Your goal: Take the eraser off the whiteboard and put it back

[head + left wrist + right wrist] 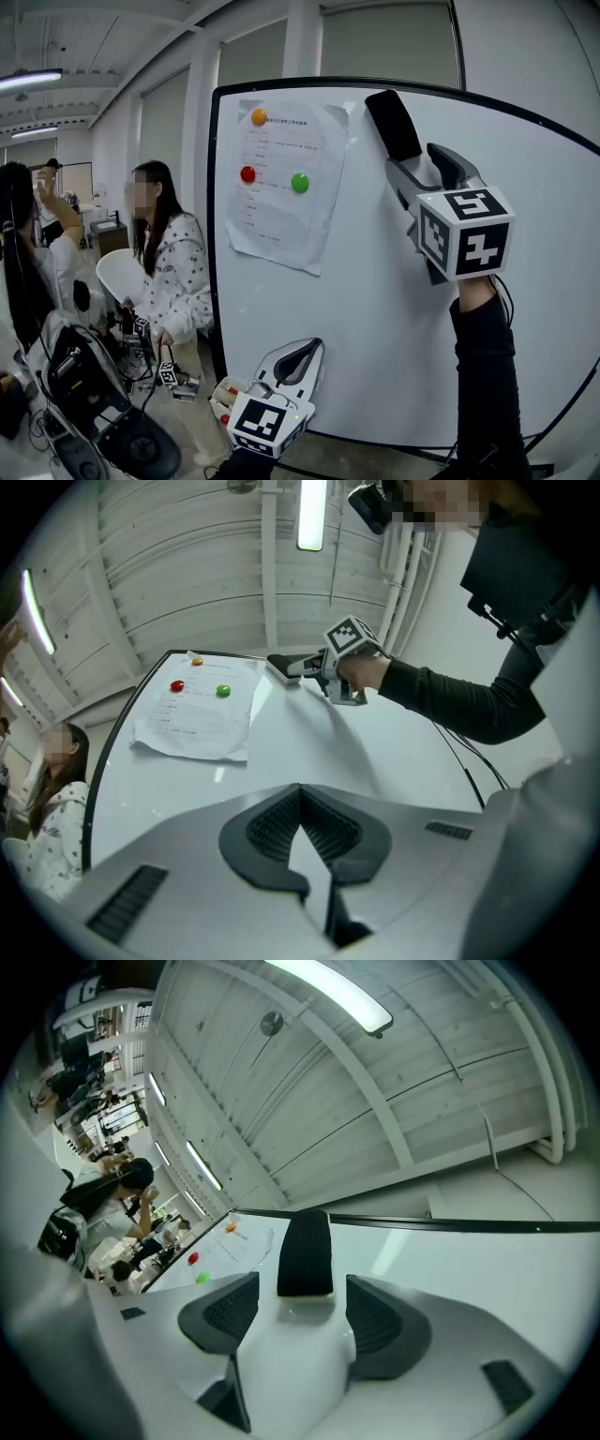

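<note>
A black eraser [394, 124] sticks to the upright whiteboard [375, 319] near its top edge. My right gripper [419, 161] is raised just below the eraser and stands open. In the right gripper view the eraser [306, 1251] lies between the two pads with its near end at the jaws, and a small gap shows on each side. My left gripper [309, 345] hangs low in front of the board's bottom edge. It is shut with nothing in it, its pads [272, 822] meeting at the tips.
A paper sheet [286, 183] is pinned to the board's left part by orange [259, 116], red [247, 173] and green [299, 182] magnets. A seated person [173, 262] and another person [28, 253] are to the left, with bags and gear [84, 384] on the floor.
</note>
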`<state>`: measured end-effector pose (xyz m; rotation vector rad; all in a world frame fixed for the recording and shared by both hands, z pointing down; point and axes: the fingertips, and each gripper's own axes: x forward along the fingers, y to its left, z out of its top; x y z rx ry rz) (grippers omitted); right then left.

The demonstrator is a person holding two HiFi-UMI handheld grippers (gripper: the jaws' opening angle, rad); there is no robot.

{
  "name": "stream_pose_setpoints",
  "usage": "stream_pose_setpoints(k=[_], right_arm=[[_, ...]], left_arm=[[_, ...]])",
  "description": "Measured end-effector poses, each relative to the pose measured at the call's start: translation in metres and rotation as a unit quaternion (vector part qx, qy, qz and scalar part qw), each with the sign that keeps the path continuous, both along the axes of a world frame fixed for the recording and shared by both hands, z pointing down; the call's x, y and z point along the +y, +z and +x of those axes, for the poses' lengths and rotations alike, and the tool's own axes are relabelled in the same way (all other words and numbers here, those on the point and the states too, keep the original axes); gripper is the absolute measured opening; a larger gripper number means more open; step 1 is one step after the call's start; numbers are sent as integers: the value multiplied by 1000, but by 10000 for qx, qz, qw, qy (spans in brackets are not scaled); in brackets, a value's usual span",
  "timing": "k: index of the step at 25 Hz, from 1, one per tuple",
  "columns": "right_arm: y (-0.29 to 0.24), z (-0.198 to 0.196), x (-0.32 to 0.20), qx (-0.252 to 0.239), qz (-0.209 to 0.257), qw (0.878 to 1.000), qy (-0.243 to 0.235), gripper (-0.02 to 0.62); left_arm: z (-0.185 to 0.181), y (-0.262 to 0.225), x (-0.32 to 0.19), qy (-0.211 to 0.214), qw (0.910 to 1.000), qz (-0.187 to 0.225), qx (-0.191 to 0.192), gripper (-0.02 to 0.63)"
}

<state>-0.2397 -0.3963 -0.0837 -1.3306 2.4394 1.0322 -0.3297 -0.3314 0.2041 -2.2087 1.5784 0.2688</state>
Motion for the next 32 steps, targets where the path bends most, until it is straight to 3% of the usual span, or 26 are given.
stream_pose_setpoints(k=[3,7,10,21,26,32], right_arm=[[21,20,9,122,130,9997,157,276],[47,46,26,-164,87,9998,-4,276],[65,64,34,-232,210,9993,227,275],[140,83,37,-485,-344,9982,108,269],[155,91,43,-793,-369,9961,-83,145],[175,102,51,-995,-440,9940,-71,76]], left_arm=[[1,0,3,-69,10000,-21,-5,5],[8,1,5,-18,10000,29,-13,5],[12,1,4,-12,10000,41,-9,5],[25,7,4,27,9999,-10,133,5],[36,6,1,1,10000,90,-22,5],[46,7,2,47,10000,73,-50,5]])
